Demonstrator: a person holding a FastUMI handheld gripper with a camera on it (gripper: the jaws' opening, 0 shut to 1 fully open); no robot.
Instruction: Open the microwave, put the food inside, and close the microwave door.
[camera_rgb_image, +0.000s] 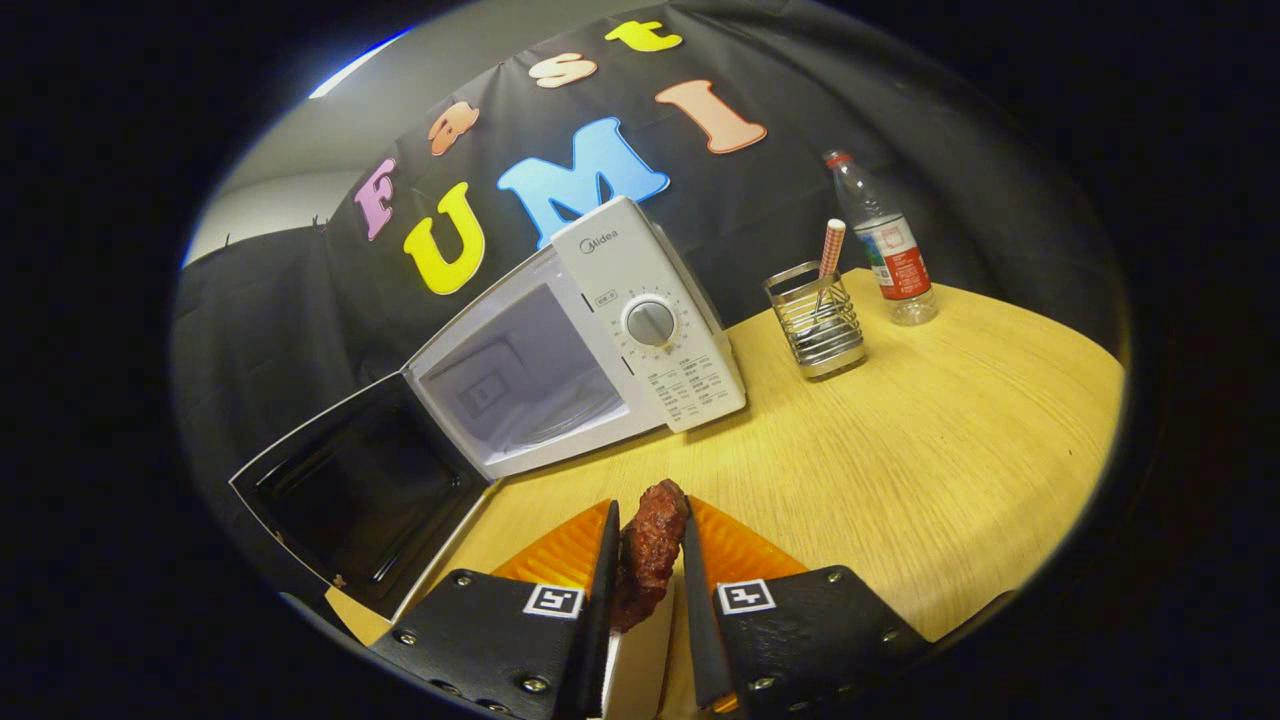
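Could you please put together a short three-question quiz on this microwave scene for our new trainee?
1. True or false: the microwave door is shut.
2. What does the gripper hold? A) the plastic bottle B) the piece of browned food C) nothing
3. What stands on the wooden table between the microwave and the bottle?

Key
1. False: the door is swung wide open and the cavity shows.
2. B: the food sits pinched between both fingers, just short of the open microwave.
3. A wire holder with a striped straw in it.
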